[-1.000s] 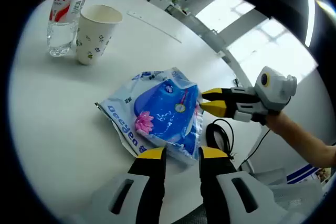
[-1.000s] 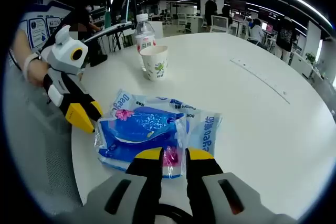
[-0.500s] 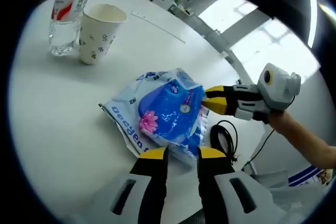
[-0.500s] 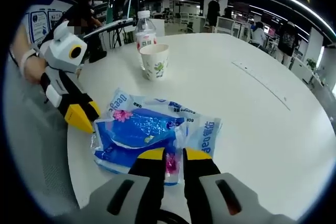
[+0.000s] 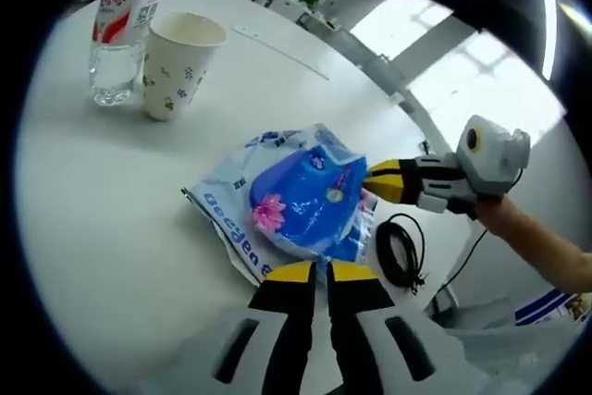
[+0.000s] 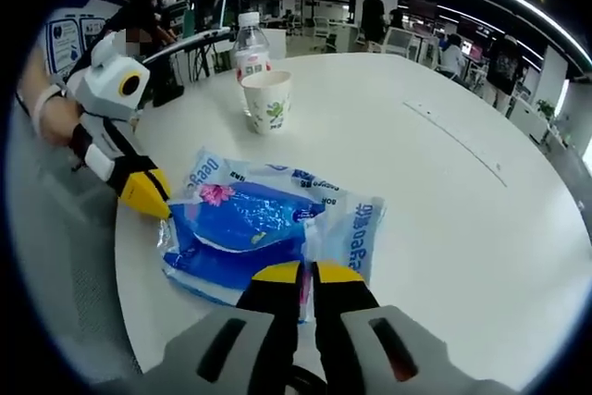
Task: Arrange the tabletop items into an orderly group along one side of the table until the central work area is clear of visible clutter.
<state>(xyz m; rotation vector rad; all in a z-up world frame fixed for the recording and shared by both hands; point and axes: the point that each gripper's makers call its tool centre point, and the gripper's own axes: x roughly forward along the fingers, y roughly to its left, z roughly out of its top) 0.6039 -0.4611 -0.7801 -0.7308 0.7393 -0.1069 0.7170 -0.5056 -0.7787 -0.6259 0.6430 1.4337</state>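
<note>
Blue tissue pack (image 5: 301, 201), lettering only partly legible, is pinched at opposite edges by left gripper (image 5: 316, 273) and right gripper (image 6: 307, 273).

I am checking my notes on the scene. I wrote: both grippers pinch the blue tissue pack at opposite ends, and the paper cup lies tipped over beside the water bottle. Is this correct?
Not quite. The paper cup stands upright beside the water bottle, as the right gripper view shows. The rest holds: the left gripper and right gripper pinch opposite ends of the blue tissue pack.

Blue-and-white packet (image 5: 294, 195) with pink flower; white floral-sprigged paper cup (image 5: 176, 62); red-and-white-labelled clear bottle (image 5: 120, 36).
</note>
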